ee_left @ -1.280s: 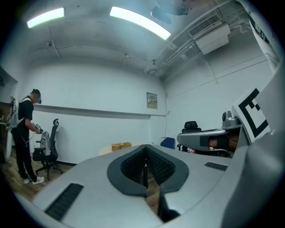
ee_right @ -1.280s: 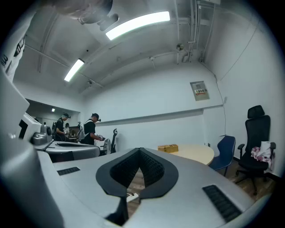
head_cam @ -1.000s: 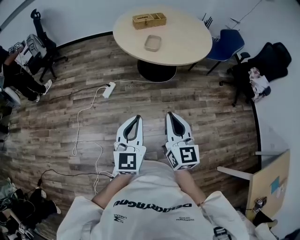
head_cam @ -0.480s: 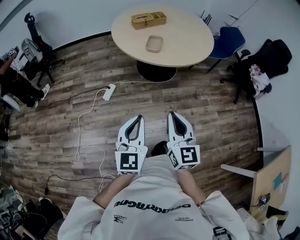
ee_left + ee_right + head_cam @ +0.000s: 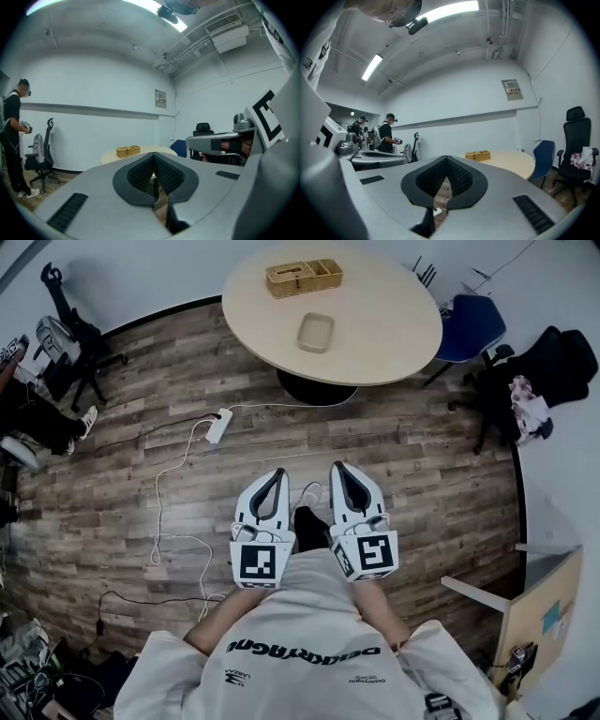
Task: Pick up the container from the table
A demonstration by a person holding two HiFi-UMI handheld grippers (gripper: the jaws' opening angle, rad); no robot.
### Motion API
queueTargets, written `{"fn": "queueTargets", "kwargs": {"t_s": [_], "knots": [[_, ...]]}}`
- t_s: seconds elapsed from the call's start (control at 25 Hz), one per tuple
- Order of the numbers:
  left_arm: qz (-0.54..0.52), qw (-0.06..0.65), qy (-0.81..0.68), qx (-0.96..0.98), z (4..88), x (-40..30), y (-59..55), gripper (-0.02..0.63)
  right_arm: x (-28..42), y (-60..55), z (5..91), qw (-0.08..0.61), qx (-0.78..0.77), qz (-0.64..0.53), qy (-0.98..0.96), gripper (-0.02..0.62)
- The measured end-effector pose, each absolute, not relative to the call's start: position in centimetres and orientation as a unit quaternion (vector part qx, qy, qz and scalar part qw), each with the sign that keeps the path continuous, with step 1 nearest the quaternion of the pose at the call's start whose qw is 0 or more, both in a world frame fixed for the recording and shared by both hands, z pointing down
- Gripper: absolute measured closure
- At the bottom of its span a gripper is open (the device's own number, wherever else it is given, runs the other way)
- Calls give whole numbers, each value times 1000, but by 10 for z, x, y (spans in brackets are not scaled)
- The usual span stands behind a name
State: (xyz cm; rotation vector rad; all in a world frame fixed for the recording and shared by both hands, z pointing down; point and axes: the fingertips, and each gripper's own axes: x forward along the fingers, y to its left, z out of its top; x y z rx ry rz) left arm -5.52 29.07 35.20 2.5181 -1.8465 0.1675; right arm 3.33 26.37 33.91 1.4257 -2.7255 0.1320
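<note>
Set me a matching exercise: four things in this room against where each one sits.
Things:
1. shallow container
2. wicker box
3. power strip
4. blue chair

Places:
A. lying flat on the floor, left of the table
B. at the table's far edge
C. standing right of the table
D. near the table's middle

Pairs: 1-D, 2-B, 3-A, 4-C

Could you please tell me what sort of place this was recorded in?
Most likely an office meeting room: a round table stands on a wood-look floor, a blue chair and a black office chair stand nearby, and a power strip lies on the floor.
</note>
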Motion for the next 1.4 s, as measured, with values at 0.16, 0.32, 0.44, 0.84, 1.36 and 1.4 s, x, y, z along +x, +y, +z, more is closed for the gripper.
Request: {"fn": "queueTargets", "kwargs": {"t_s": [0.16,0.32,0.44,0.84,1.36,1.4], "knots": [[57,9,-587,808,348,-58,226,591,30,201,331,20,460,49,-886,563],[54,12,-580,813,338,-50,161,591,33,136,321,7,443,68,-894,563],[53,16,-576,815,335,-44,118,591,36,95,321,2,431,82,-899,563],[79,26,-572,816,351,-28,27,591,45,4,339,6,413,112,-904,563],[106,74,-559,819,382,-47,-76,591,23,-90,369,25,443,123,-888,563],[108,79,-558,819,385,-49,-85,591,23,-99,371,23,448,127,-885,563]]}}
